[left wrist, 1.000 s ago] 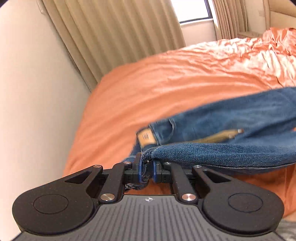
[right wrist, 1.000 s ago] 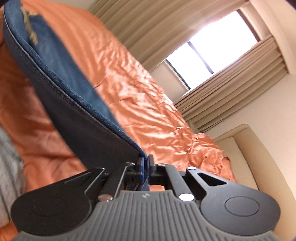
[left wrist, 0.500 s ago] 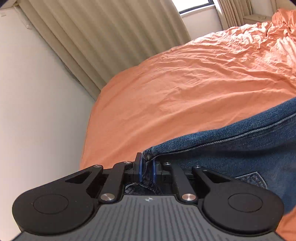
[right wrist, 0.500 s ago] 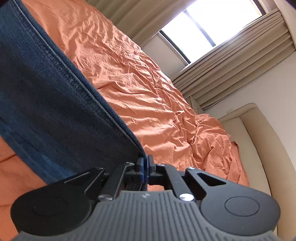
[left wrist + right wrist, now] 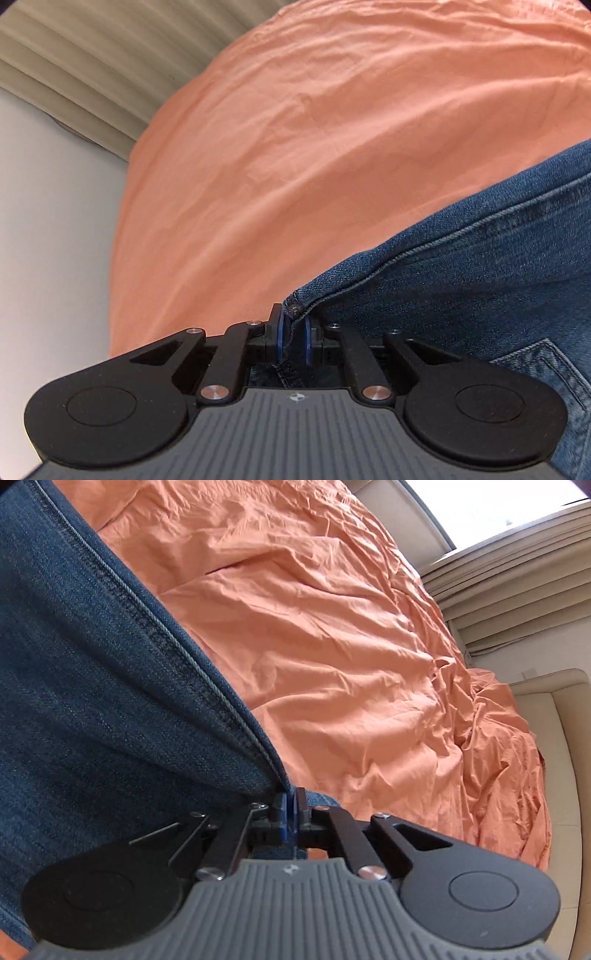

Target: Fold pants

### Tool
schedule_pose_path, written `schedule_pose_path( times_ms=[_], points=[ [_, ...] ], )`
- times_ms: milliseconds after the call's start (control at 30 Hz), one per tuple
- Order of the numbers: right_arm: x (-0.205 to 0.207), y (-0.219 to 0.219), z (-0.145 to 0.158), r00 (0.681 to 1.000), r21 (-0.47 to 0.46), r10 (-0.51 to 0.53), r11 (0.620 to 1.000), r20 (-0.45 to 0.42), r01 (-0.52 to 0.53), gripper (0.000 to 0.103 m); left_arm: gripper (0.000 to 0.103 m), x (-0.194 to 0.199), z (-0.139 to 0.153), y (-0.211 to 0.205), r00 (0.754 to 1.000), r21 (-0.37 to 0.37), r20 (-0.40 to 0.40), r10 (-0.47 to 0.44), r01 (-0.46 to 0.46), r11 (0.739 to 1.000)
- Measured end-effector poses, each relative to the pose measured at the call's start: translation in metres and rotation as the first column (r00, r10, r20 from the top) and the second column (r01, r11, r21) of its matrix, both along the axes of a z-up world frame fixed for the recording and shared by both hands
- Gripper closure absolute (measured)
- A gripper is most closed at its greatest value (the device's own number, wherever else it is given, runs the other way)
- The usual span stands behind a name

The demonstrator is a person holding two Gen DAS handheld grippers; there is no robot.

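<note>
A pair of blue denim pants (image 5: 480, 288) stretches away to the right of my left gripper (image 5: 293, 334), which is shut on a hemmed corner of the fabric. A back pocket (image 5: 546, 373) shows at the lower right of that view. In the right wrist view the same pants (image 5: 92, 709) fill the left side, and my right gripper (image 5: 290, 814) is shut on another corner of their stitched edge. The denim hangs taut between both grippers, low over the orange bedsheet (image 5: 314, 140).
The wrinkled orange sheet (image 5: 351, 646) covers the whole bed. Beige curtains (image 5: 74, 55) and a white wall (image 5: 48, 221) lie beyond the bed's left edge. A cream padded headboard or sofa (image 5: 561, 738) and a bright window (image 5: 498, 502) stand at the right.
Both grippers have dropped toward the bed and tilted down, carrying the pants forward. The waistband and zipper seen a second ago have gone out of view; the bed fills more of each view.
</note>
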State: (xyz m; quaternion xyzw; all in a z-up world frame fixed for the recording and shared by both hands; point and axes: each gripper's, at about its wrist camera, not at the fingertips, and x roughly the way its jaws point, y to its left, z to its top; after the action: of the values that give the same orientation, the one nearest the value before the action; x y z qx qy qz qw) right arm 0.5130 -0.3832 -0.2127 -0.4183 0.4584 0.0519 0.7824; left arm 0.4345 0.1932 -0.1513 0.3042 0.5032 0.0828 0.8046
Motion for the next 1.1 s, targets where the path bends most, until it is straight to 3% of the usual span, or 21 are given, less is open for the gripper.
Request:
schedule_pose_path(
  times_ms=[67, 133, 167, 200, 233, 267, 300, 433, 533, 633, 667, 733, 833, 933, 1000, 1033, 1100],
  points=[
    [0.003, 0.0, -0.008, 1.0, 0.001, -0.005, 1.0, -0.017, 0.005, 0.103, 0.087, 0.004, -0.011, 0.0, 1.0, 0.012, -0.019, 0.0, 0.0, 1.0],
    [0.005, -0.001, -0.011, 0.999, 0.013, -0.032, 0.999, -0.012, 0.032, 0.103, 0.074, 0.001, -0.019, -0.003, 1.0, 0.052, -0.025, -0.019, 0.02, 0.998],
    [0.005, -0.003, -0.011, 0.999, 0.026, -0.054, 0.998, -0.003, 0.054, 0.093, 0.064, -0.002, -0.022, -0.005, 0.999, 0.081, -0.017, -0.027, 0.029, 0.996],
    [0.005, -0.006, -0.008, 0.996, 0.041, -0.084, 0.996, 0.011, 0.083, 0.085, 0.026, -0.006, -0.021, -0.006, 0.999, 0.105, 0.003, -0.033, 0.033, 0.994],
    [0.002, -0.01, -0.003, 0.994, 0.073, -0.11, 0.991, 0.024, 0.108, 0.069, 0.004, -0.009, -0.018, -0.007, 0.999, 0.105, 0.029, -0.042, 0.039, 0.994],
    [-0.002, -0.015, 0.004, 0.99, 0.112, -0.138, 0.985, 0.033, 0.134, 0.058, 0.004, -0.013, -0.012, -0.007, 0.998, 0.083, 0.047, -0.044, 0.04, 0.996],
    [-0.006, -0.02, 0.011, 0.984, 0.145, -0.171, 0.976, 0.043, 0.163, 0.054, 0.004, -0.016, -0.006, -0.005, 0.998, 0.046, 0.055, -0.028, 0.026, 0.999],
    [-0.03, -0.04, 0.036, 0.952, 0.271, -0.301, 0.922, 0.048, 0.278, 0.05, 0.004, -0.033, 0.028, 0.004, 0.995, -0.06, 0.092, 0.022, -0.017, 0.998],
    [-0.057, -0.055, 0.049, 0.904, 0.382, -0.426, 0.838, 0.012, 0.39, 0.046, 0.005, -0.06, 0.058, 0.02, 0.987, -0.179, 0.123, 0.104, -0.081, 0.981],
    [-0.091, -0.064, 0.051, 0.86, 0.506, -0.506, 0.726, -0.065, 0.466, 0.046, 0.012, -0.096, 0.086, 0.046, 0.959, -0.325, 0.151, 0.238, -0.18, 0.929],
    [-0.102, -0.065, 0.05, 0.851, 0.538, -0.518, 0.694, -0.088, 0.478, 0.046, 0.013, -0.106, 0.091, 0.056, 0.944, -0.383, 0.155, 0.291, -0.215, 0.898],
    [-0.125, -0.064, 0.046, 0.836, 0.595, -0.534, 0.634, -0.125, 0.494, 0.046, 0.017, -0.131, 0.098, 0.085, 0.898, -0.509, 0.156, 0.412, -0.284, 0.812],
    [-0.148, -0.06, 0.038, 0.823, 0.64, -0.547, 0.58, -0.153, 0.504, 0.048, 0.017, -0.173, 0.093, 0.127, 0.802, -0.678, 0.142, 0.58, -0.348, 0.647],
    [-0.163, -0.055, 0.035, 0.822, 0.669, -0.547, 0.553, -0.157, 0.496, 0.048, 0.015, -0.21, 0.064, 0.163, 0.674, -0.822, 0.072, 0.735, -0.377, 0.426],
    [-0.169, -0.056, 0.036, 0.812, 0.698, -0.558, 0.512, -0.172, 0.5, 0.048, 0.015, -0.226, 0.037, 0.18, 0.61, -0.892, -0.011, 0.792, -0.364, 0.267],
    [-0.171, -0.059, 0.037, 0.804, 0.72, -0.565, 0.478, -0.186, 0.503, 0.048, 0.015, -0.233, 0.024, 0.185, 0.584, -0.915, -0.044, 0.811, -0.35, 0.202],
    [-0.176, -0.067, 0.042, 0.781, 0.758, -0.587, 0.405, -0.213, 0.511, 0.048, 0.015, -0.24, 0.0, 0.191, 0.529, -0.939, -0.094, 0.843, -0.329, 0.102]
  ],
)
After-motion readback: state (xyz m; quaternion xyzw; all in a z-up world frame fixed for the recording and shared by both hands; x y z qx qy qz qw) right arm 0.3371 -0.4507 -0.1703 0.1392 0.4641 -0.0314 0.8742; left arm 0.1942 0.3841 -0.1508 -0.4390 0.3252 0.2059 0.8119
